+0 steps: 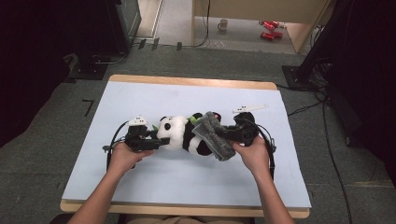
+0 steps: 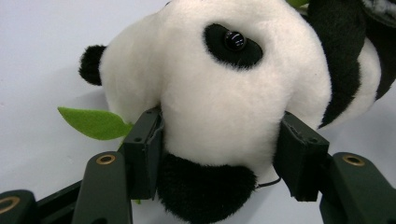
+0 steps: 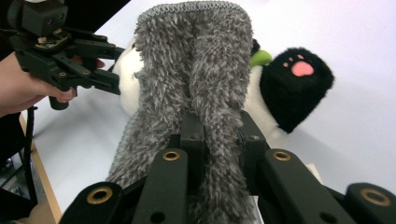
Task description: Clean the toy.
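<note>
The panda toy (image 1: 180, 134) lies lengthwise left to right, its head clamped by the left gripper (image 1: 158, 139); the grey cloth (image 1: 214, 135), pinched by the right gripper (image 1: 223, 134), is draped across its right end.

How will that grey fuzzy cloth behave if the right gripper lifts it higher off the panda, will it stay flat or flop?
The grey cloth will probably flop: it already bends and drapes over the plush panda where the right gripper pinches a fold. It looks light, since that narrow pinch carries it. Its shaggy pile probably resists slipping from the jaws and may drag on the plush.
</note>
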A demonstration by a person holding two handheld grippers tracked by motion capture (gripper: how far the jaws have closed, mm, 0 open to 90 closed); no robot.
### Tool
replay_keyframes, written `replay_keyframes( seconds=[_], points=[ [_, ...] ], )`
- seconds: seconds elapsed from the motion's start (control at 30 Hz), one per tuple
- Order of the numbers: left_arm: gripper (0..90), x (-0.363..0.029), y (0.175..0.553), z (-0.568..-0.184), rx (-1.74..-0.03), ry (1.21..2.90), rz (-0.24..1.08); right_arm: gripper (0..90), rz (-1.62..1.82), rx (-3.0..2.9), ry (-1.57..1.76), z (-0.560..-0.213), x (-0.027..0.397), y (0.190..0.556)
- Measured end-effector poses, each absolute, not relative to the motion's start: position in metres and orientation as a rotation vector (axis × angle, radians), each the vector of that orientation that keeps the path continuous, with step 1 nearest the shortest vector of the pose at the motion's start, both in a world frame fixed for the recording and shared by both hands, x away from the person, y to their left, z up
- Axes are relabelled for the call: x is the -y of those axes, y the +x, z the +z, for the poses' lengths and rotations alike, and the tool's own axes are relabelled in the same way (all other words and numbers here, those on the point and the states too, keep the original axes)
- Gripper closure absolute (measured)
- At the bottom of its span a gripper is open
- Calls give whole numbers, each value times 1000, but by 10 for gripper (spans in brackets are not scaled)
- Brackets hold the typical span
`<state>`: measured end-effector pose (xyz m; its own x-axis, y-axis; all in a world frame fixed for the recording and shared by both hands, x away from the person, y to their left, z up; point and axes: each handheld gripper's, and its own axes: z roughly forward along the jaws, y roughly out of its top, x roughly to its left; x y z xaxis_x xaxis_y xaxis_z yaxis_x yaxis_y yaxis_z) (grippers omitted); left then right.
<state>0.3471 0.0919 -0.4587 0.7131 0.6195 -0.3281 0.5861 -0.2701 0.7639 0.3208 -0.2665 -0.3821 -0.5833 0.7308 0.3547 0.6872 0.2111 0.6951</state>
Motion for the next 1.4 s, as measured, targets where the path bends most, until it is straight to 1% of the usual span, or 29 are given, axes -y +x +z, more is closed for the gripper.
replay_keyframes(
  seconds=[0.33,0.7,0.97,1.1,1.23,1.4],
  points=[
    [403,-93,348,-459,-924,1954,41,781,1353,-2384,1469,-394,274,325],
    [402,-93,348,-459,-924,1948,35,784,1281,-2366,1524,-405,281,331],
    [411,-91,348,-456,-960,1936,28,786,1225,-2343,1551,-405,290,333],
    [422,-87,346,-452,-994,1940,28,786,1246,-2293,1555,-392,299,331],
    [430,-80,343,-449,-1029,1937,21,787,1316,-2229,1513,-362,306,325],
    [434,-71,337,-445,-1054,1962,12,787,1359,-2224,1421,-331,297,312]
  ],
)
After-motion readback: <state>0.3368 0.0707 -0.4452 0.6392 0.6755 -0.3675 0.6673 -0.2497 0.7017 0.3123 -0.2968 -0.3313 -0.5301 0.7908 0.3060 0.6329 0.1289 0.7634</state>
